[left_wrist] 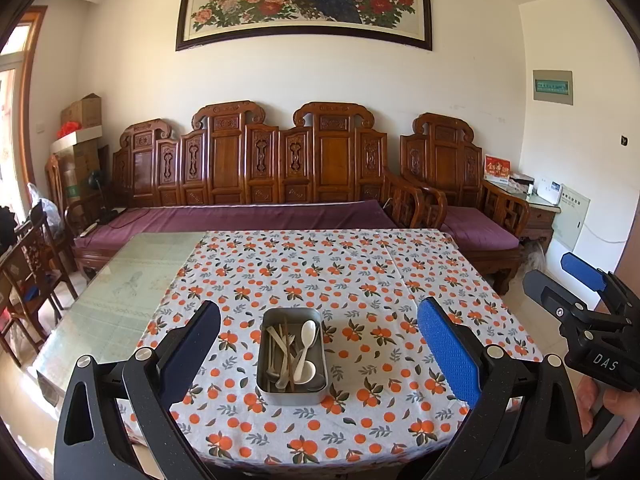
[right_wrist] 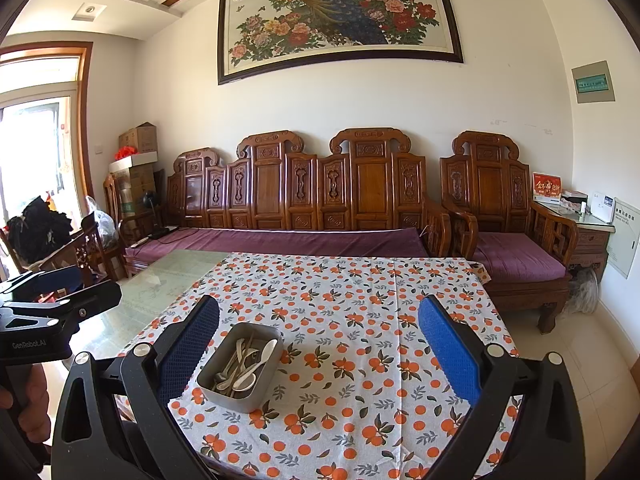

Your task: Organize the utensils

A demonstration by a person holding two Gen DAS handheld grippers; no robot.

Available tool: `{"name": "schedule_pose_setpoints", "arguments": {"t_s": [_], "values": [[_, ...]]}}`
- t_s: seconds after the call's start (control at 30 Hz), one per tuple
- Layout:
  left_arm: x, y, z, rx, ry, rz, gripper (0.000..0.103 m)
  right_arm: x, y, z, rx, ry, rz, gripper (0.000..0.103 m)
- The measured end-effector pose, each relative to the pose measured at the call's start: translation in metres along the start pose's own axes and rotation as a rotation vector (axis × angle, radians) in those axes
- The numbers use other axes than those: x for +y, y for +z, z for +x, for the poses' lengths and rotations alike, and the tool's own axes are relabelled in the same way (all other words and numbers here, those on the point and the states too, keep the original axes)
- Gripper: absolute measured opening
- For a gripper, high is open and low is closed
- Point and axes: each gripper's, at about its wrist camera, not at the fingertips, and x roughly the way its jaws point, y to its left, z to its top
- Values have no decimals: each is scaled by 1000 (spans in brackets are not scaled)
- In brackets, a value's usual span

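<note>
A grey metal tray [left_wrist: 292, 394] sits on the orange-patterned tablecloth [left_wrist: 360, 280], near the table's front edge. It holds several white spoons [left_wrist: 307, 338], pale utensils and brown chopsticks [left_wrist: 288, 354], all mixed. My left gripper [left_wrist: 320, 344] is open and empty, held above and in front of the tray. In the right wrist view the tray [right_wrist: 236, 394] lies lower left, between the jaws and close to the left finger. My right gripper [right_wrist: 320, 344] is open and empty. It also shows in the left wrist view [left_wrist: 580, 296] at the far right.
The cloth covers the right part of a glass-topped table [left_wrist: 120, 300]. A carved wooden sofa [left_wrist: 260, 184] with purple cushions stands behind the table. Wooden chairs [left_wrist: 28, 280] stand to the left. The left gripper body [right_wrist: 40, 320] shows at the right view's left edge.
</note>
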Motion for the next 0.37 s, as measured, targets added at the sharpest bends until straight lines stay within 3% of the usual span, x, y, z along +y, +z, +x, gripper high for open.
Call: {"name": "schedule_pose_setpoints", "arguments": {"t_s": [0.37], "values": [[1,1,-1,-3,-2,-4,95,0,0,0,-1,0,1,100]]}}
